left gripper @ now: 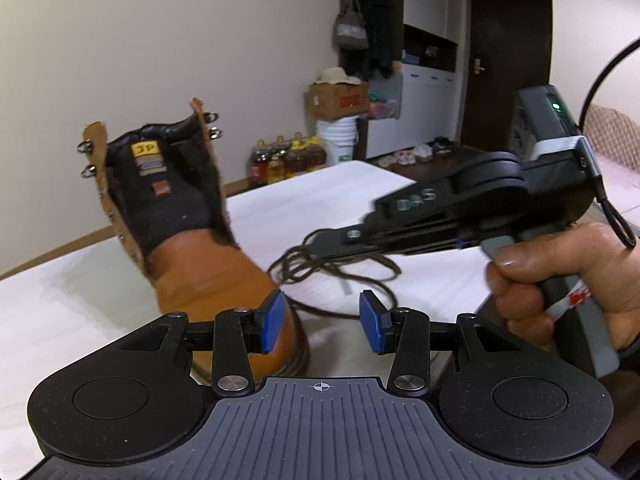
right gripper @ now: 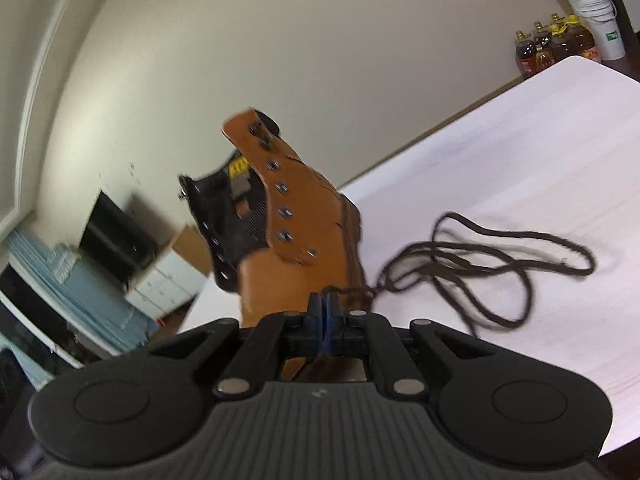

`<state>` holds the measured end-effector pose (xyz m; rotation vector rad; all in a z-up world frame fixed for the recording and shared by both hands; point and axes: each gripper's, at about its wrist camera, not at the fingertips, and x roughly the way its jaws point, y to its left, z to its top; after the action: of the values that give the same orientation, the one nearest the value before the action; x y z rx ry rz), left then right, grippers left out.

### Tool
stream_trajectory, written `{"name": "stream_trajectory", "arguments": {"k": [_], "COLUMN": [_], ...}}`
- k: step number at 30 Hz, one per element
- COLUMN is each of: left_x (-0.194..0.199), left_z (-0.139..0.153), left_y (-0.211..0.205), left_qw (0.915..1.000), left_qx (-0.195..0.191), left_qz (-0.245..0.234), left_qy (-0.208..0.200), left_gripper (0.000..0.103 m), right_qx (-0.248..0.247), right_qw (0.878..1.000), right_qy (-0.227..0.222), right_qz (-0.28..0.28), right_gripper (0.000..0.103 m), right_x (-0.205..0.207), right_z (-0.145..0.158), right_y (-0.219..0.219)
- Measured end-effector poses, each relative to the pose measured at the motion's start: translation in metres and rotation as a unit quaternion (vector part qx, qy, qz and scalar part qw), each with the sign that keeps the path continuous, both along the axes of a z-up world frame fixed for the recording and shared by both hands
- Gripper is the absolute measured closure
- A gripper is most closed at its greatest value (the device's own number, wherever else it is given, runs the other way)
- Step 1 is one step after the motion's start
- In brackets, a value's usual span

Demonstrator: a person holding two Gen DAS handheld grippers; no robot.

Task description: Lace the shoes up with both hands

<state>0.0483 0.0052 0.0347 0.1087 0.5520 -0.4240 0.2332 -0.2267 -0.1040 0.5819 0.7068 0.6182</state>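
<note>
A tan boot (left gripper: 208, 276) with a black tongue and no lace in its eyelets stands on the white table (left gripper: 80, 312), its toe close in front of my left gripper (left gripper: 323, 324). That gripper is open, its blue pads wide apart with nothing between them. A dark brown lace (left gripper: 352, 276) lies coiled on the table right of the boot. A hand (left gripper: 560, 280) holds my right gripper (left gripper: 320, 242) from the right, low over the coil. In the right wrist view the right gripper (right gripper: 325, 308) is shut, and a strand of the lace (right gripper: 500, 256) runs into its pads beside the boot (right gripper: 296, 216).
Beyond the table's far edge stand oil bottles (left gripper: 280, 160), a white bucket (left gripper: 338, 140) and a cardboard box (left gripper: 336, 100), with cabinets and a dark door (left gripper: 504, 64) behind. Boxes and blue sheets (right gripper: 80, 280) lie left of the table (right gripper: 520, 140).
</note>
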Motion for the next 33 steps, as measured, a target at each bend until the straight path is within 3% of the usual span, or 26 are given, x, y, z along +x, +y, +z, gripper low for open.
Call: {"name": "stream_trajectory", "arguments": {"k": [4, 5, 8, 11, 17, 21, 27, 33], "left_x": [0.006, 0.008, 0.010, 0.012, 0.013, 0.012, 0.008, -0.002], "left_z": [-0.006, -0.007, -0.012, -0.017, -0.014, -0.012, -0.012, -0.008], "left_y": [-0.003, -0.003, -0.001, 0.003, 0.027, 0.035, 0.038, 0.041], "left_qw": [0.9998, 0.9996, 0.9991, 0.9982, 0.9985, 0.9980, 0.9970, 0.9968], "left_qx": [0.017, 0.025, 0.038, 0.053, 0.040, 0.055, 0.072, 0.076], "left_qz": [0.007, 0.010, 0.002, -0.004, -0.016, -0.014, -0.017, -0.023], "left_qy": [0.004, 0.005, 0.017, 0.029, 0.035, 0.029, 0.021, 0.006], "left_gripper": [0.059, 0.063, 0.094, 0.099, 0.100, 0.100, 0.100, 0.100], "right_qx": [0.011, 0.011, 0.015, 0.014, 0.016, 0.055, 0.154, 0.200], "right_qw": [1.000, 1.000, 0.999, 0.999, 0.999, 0.995, 0.975, 0.958], "right_qy": [0.006, 0.008, 0.015, 0.020, 0.030, 0.069, 0.143, 0.195], "right_qz": [0.014, 0.019, 0.029, 0.032, 0.043, 0.036, 0.064, 0.065], "right_gripper": [0.100, 0.100, 0.100, 0.100, 0.095, 0.090, 0.090, 0.090], "right_x": [0.000, 0.000, -0.002, -0.005, -0.004, -0.003, 0.004, 0.012], "right_z": [0.002, 0.002, 0.000, -0.002, -0.004, -0.011, -0.029, -0.045], "right_y": [0.010, 0.012, 0.015, 0.013, 0.004, -0.006, 0.002, 0.014]}}
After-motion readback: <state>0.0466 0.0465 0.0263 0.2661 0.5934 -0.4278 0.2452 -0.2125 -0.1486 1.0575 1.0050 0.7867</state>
